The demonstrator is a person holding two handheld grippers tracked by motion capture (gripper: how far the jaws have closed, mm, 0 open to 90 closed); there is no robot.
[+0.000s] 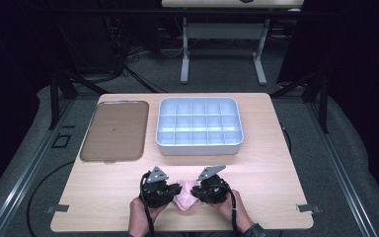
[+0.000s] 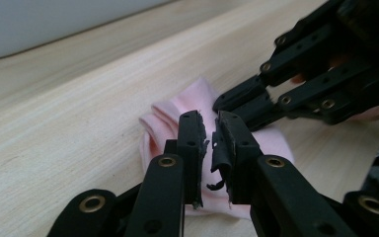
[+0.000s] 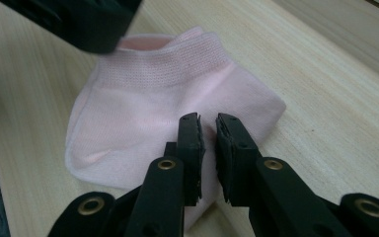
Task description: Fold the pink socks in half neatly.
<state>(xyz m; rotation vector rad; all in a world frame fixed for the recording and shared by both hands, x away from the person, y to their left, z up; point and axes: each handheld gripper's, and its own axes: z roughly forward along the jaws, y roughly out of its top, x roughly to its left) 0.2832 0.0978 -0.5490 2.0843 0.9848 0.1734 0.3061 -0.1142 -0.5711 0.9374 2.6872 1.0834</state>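
A small pink sock [image 1: 184, 195] lies on the wooden table near its front edge, between my two grippers. My left gripper [image 1: 176, 189] comes in from the left and my right gripper [image 1: 194, 188] from the right, tips facing each other. In the left gripper view my jaws [image 2: 208, 123] stand nearly together with a fold of the sock [image 2: 165, 121] pinched in the narrow gap; the right gripper [image 2: 220, 102] bites the sock's far side. In the right gripper view my jaws [image 3: 208, 126] close on the sock's [image 3: 158, 94] near edge, with the left gripper [image 3: 101, 42] at its cuff.
A grey tray [image 1: 199, 148] divided into several compartments stands at the table's middle back. A flat brownish tray [image 1: 114, 131] lies to its left. The person's hands [image 1: 140, 217] come in over the table's front edge.
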